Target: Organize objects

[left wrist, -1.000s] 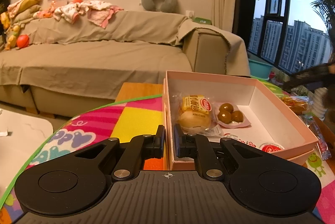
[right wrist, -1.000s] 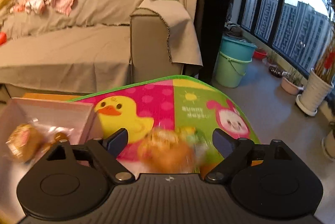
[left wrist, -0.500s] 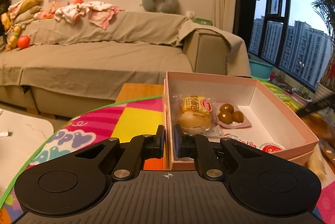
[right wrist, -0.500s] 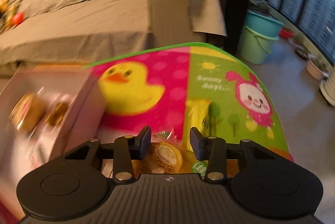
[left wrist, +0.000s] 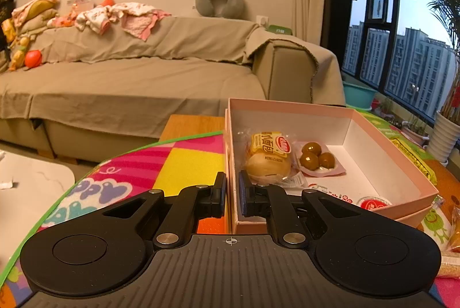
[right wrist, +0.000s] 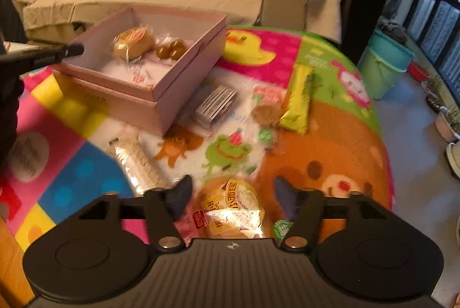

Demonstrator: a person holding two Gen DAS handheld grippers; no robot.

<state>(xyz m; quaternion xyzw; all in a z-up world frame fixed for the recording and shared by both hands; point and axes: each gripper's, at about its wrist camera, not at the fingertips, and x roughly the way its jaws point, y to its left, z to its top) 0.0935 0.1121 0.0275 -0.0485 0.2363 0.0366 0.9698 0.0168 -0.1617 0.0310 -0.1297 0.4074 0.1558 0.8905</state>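
The left gripper is seen with its black jaws drawn narrow and clamped on the near left wall of the shallow pink cardboard box, one finger outside the wall and one inside. The box is set on a second pink box of like shape, and both rest on the bright cartoon-printed play mat that covers the table. Inside the upper box, toward its far left corner, a round bun in a yellow-labelled clear wrapper is laid beside a clear packet of three brown balls; a small red-lidded item is lodged at the near wall.

The right gripper is shown tilted down over the near part of the mat, its jaws having just been opening and now standing moderately wide. A second bun in a yellow-printed clear wrapper lies between the fingers, which do not press on it. Scattered on the mat to the right of and nearer than the box are a long yellow bar wrapper, a small round brown biscuit, a barcoded clear packet and a long pale grain bar in clear wrap. A beige cloth-covered sofa is seen beyond the table.
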